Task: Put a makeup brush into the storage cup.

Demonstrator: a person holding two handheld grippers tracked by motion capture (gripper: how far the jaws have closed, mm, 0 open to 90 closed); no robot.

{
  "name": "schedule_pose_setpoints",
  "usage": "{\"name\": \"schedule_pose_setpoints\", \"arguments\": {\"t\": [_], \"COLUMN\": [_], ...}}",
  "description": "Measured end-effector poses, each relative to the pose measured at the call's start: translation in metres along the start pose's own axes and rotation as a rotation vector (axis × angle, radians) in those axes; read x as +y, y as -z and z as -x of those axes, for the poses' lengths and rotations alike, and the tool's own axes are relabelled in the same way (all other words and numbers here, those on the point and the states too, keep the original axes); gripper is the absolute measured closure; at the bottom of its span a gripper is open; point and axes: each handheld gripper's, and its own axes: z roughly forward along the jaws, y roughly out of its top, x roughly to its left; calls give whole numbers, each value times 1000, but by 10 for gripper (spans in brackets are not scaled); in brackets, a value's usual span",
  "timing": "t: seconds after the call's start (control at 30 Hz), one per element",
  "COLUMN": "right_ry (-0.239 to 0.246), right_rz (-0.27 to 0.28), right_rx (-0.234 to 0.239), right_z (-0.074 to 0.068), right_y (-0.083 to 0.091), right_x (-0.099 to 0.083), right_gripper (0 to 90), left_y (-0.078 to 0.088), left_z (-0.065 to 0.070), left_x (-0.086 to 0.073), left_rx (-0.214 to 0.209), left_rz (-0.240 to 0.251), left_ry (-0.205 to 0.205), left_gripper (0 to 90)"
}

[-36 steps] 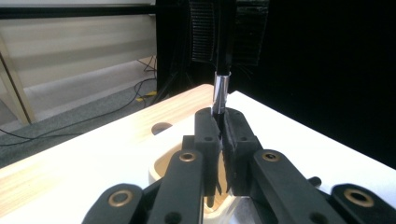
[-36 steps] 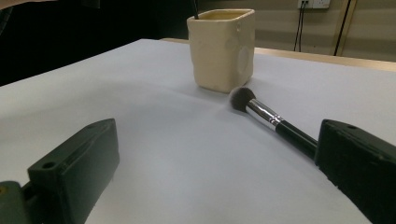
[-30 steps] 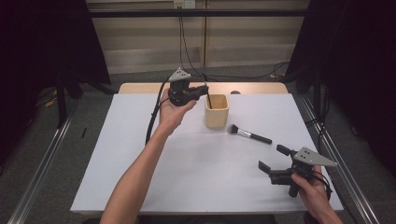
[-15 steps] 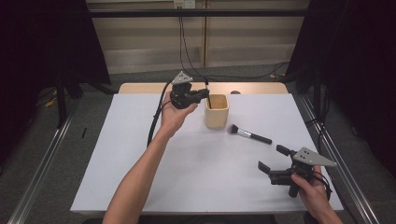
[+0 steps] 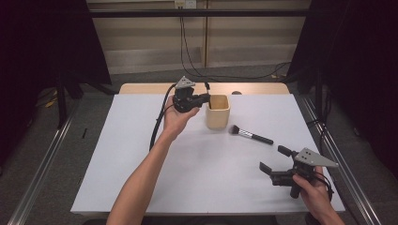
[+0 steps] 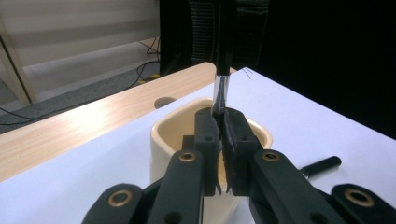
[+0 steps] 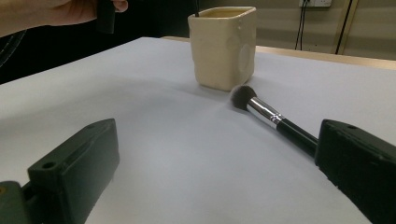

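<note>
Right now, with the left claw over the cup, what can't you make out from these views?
- Left gripper view: the bristle end of the held brush is hidden between the left claw pads, and its handle top is cut by the frame edge.
- High view: the cup interior is too small to read.
- Right gripper view: the lying brush handle end sits behind the right claw jaw.

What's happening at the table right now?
The left gripper is shut on a makeup brush, holding it upright over the open cream cup. A second brush lies on the white table beside the cup. The right gripper rests open near that brush, pointing toward it.
</note>
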Motion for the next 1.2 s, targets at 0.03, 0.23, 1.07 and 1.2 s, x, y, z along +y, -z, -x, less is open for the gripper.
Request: {"name": "schedule_pose_setpoints", "arguments": {"t": [0.03, 0.23, 1.07, 1.2], "right_ry": [1, 0, -1, -1], "right_rz": [0, -1, 0, 1], "right_rx": [-1, -4, 2, -1], "right_z": [0, 0, 0, 0], "right_y": [0, 0, 0, 0], "right_x": [0, 0, 0, 0], "right_gripper": [0, 0, 0, 0], "left_y": [0, -1, 9, 14], "left_z": [0, 1, -4, -2], "left_x": [-1, -4, -16, -16], "left_rx": [-1, -1, 41, 43], "left_rz": [2, -1, 64, 79], "left_ry": [-1, -7, -21, -17], "left_gripper": [857, 855, 511, 401]}}
